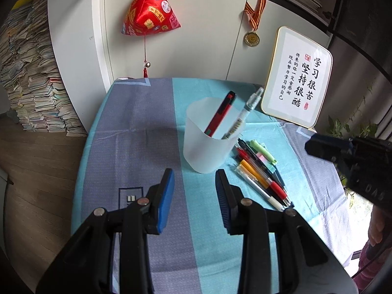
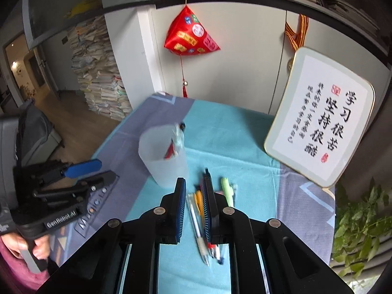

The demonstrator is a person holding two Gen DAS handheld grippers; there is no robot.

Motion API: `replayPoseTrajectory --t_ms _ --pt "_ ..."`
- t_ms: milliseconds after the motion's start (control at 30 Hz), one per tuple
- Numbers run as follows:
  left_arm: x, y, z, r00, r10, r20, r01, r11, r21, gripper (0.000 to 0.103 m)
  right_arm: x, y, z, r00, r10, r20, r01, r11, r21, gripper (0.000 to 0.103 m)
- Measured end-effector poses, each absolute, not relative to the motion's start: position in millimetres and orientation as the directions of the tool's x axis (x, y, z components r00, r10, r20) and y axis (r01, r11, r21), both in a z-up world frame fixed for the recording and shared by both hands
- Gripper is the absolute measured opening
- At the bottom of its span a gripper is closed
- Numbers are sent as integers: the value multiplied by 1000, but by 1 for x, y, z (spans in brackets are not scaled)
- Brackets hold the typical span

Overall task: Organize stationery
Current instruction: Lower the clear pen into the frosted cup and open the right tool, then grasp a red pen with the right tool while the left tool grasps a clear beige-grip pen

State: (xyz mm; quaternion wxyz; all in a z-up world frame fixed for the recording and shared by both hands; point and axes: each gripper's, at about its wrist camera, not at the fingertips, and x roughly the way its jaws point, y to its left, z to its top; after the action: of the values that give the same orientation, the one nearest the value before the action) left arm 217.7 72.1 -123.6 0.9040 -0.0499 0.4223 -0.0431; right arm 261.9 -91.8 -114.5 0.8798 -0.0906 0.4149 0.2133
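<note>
A translucent white cup stands on the blue patchwork tablecloth, holding a red pen and a clear pen. Several loose pens and a green highlighter lie just right of the cup. My left gripper hovers in front of the cup, open, with nothing between its fingers. My right gripper is above the loose pens, jaws nearly together and holding nothing. Each gripper also shows at the edge of the other view: the right gripper, the left gripper.
A framed calligraphy board leans at the back right of the table. A red hanging ornament and a medal hang on the white cabinet behind. Stacked books stand on the floor at left, a plant at right.
</note>
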Motion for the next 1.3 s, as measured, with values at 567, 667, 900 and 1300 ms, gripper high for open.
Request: replayPoseTrajectory --t_ms 567,667,900,1300 --pt "237 35 -167 536 -106 -838 14 993 -117 32 262 -100 -204 464 209 -861 -493 868 -55 12" --pt "240 33 -169 532 -105 -840 9 993 -118 32 267 -111 -208 444 233 -865 -474 881 -6 12" --pt "250 9 -180 494 -120 -861 18 992 -128 32 258 -146 -206 436 210 -875 -419 908 9 12" --pt "282 -30 -196 441 32 -897 -58 998 7 31 220 -173 -206 403 222 -888 -418 908 37 12"
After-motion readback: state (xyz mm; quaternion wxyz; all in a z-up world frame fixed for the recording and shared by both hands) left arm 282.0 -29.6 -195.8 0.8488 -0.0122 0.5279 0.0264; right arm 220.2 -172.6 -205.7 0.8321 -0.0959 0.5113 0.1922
